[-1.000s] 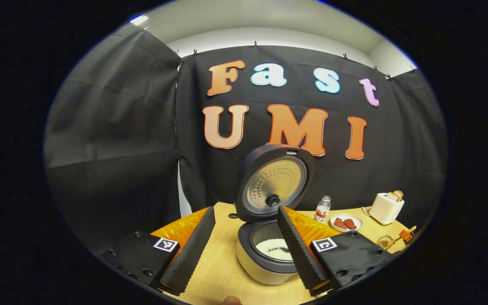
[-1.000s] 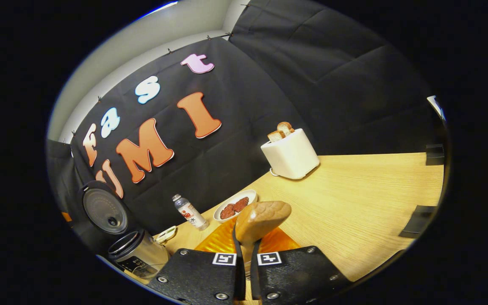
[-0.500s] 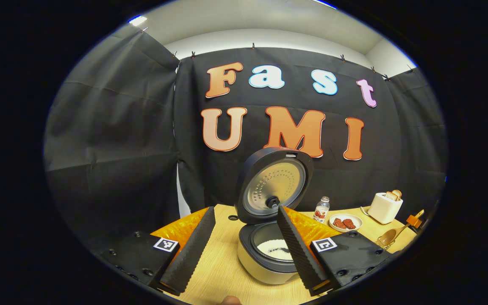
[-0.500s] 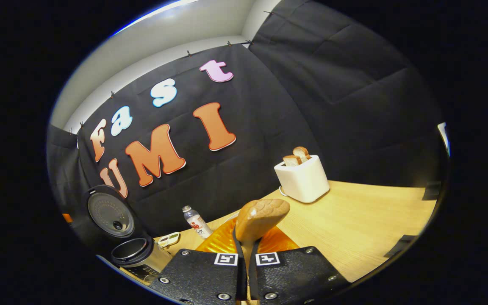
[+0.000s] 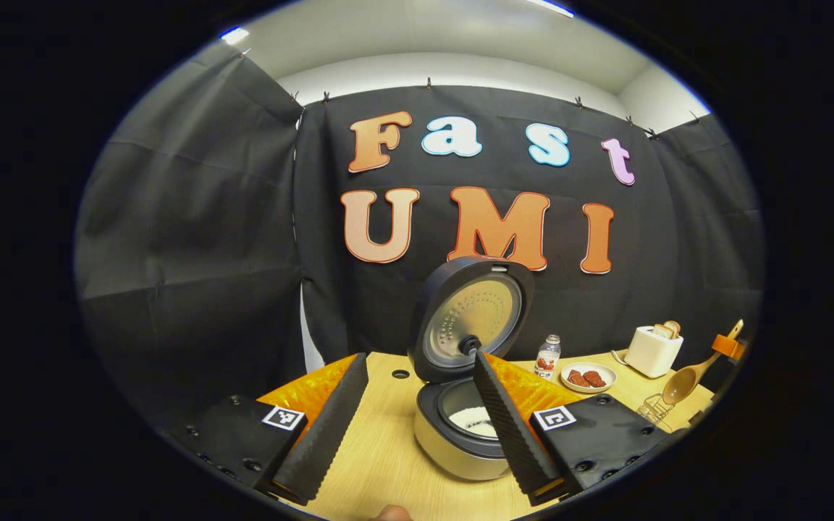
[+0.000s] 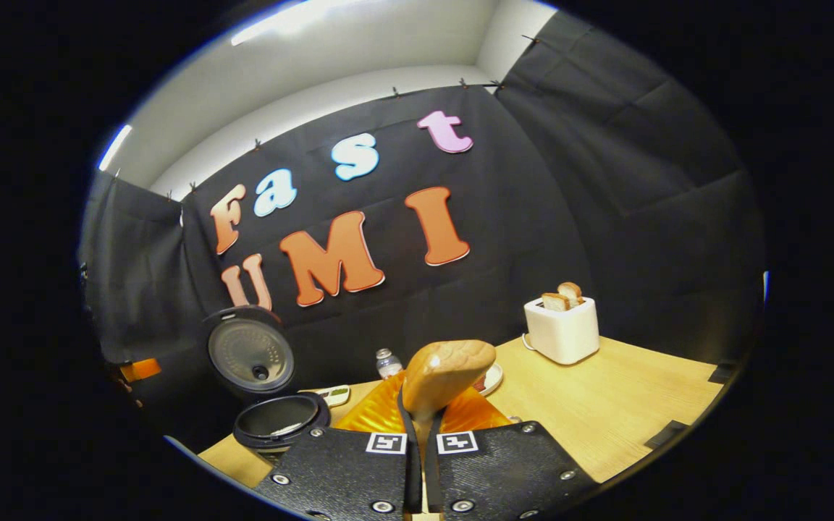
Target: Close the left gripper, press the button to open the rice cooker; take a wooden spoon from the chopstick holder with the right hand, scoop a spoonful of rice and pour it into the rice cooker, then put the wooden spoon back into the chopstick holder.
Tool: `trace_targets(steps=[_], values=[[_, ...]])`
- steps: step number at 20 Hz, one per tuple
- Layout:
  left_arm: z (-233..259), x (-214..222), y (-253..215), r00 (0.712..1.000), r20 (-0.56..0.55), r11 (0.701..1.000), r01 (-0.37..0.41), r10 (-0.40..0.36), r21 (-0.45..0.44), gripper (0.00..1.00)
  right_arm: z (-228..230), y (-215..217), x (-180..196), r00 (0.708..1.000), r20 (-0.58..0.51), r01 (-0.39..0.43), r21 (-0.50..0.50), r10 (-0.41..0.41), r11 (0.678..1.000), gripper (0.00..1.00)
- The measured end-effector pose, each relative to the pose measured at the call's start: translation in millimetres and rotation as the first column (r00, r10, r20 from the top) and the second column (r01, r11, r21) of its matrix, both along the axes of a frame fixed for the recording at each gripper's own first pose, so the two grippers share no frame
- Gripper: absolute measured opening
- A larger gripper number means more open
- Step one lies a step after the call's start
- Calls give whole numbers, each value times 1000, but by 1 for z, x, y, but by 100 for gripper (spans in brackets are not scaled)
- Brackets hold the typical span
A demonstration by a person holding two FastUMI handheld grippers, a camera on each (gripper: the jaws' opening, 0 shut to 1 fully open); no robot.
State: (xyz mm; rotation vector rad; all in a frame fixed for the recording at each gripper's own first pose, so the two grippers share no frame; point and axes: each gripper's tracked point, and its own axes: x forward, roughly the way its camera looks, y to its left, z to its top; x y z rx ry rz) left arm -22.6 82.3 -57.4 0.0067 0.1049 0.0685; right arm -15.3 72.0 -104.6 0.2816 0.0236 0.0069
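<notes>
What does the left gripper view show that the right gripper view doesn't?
Left gripper view: the open left tongs, white rice in the pot, the wire chopstick holder, and the wooden spoon seen full length near it. Right gripper view: the right tongs shut on that spoon, its bowl close up, and a small flat item beside the cooker. Both: the rice cooker with lid up, the bottle, the toaster, the table.
</notes>
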Motion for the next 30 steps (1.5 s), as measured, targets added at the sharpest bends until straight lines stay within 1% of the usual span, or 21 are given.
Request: trace_targets(steps=[2, 4, 7, 9, 13, 14, 15, 16, 18, 20, 21, 22, 23, 24, 25, 26, 27, 29, 30], values=[[9, -3, 4, 1000, 16, 1000, 4, -4, 3, 99, -12, 24, -5, 999, -31, -34, -83, 31, 996, 1], [16, -5, 5, 1000, 27, 1000, 16, -16, -9, 100, -30, 41, -7, 995, -84, -59, -179, 44, 982, 1], [21, -9, 9, 999, 41, 999, 30, -28, -28, 99, -56, 49, -9, 988, -157, -66, -330, 15, 942, 1], [19, -11, 12, 999, 42, 999, 35, -34, -28, 97, -70, 52, -8, 984, -179, -61, -421, -17, 905, 1], [18, -9, 23, 999, 37, 1000, 15, -15, -6, 97, -104, 66, -8, 967, -253, -114, -531, -29, 840, 1], [17, -7, 24, 999, 32, 1000, 13, -12, -7, 98, -115, 66, -10, 960, -279, -129, -541, -34, 831, 1], [17, -5, 25, 999, 30, 1000, 12, -12, -11, 99, -127, 67, -11, 949, -314, -143, -539, -40, 830, 1], [18, -2, 27, 1000, 29, 1000, 7, -6, -13, 97, -140, 66, -14, 934, -355, -165, -522, -37, 837, 1], [21, 2, 32, 999, 37, 1000, -9, 9, -9, 99, -147, 72, -18, 923, -385, -194, -467, -1, 862, 1], [20, 4, 35, 999, 43, 1000, -20, 20, -5, 98, -145, 67, -22, 922, -387, -170, -390, 7, 905, 2], [20, 6, 35, 999, 43, 1000, -19, 19, -9, 98, -145, 67, -21, 921, -390, -156, -340, 12, 927, 1], [18, 6, 34, 999, 40, 1000, -17, 18, -15, 98, -144, 69, -21, 921, -388, -148, -268, 34, 952, 1], [17, 7, 32, 999, 37, 1000, -14, 14, -19, 98, -146, 76, -22, 915, -397, -156, -179, 74, 971, 1], [15, 9, 30, 999, 35, 1000, -12, 13, -20, 98, -149, 84, -24, 908, -403, -168, -93, 117, 981, 2], [17, 10, 28, 999, 37, 1000, -9, 10, -19, 97, -147, 87, -23, 913, -387, -158, -50, 127, 986, 1], [15, 9, 26, 999, 37, 1000, -8, 8, -17, 99, -150, 87, -20, 912, -386, -156, -12, 139, 988, 1], [15, 9, 24, 999, 36, 1000, -5, 5, -14, 98, -150, 88, -16, 916, -375, -143, 19, 139, 990, 1], [12, 11, 20, 999, 33, 1000, 3, -2, -10, 98, -150, 89, -13, 920, -364, -124, 91, 148, 988, 1], [10, 11, 18, 1000, 29, 1000, 5, -5, -12, 97, -154, 94, -11, 916, -364, -121, 147, 168, 982, 1]])
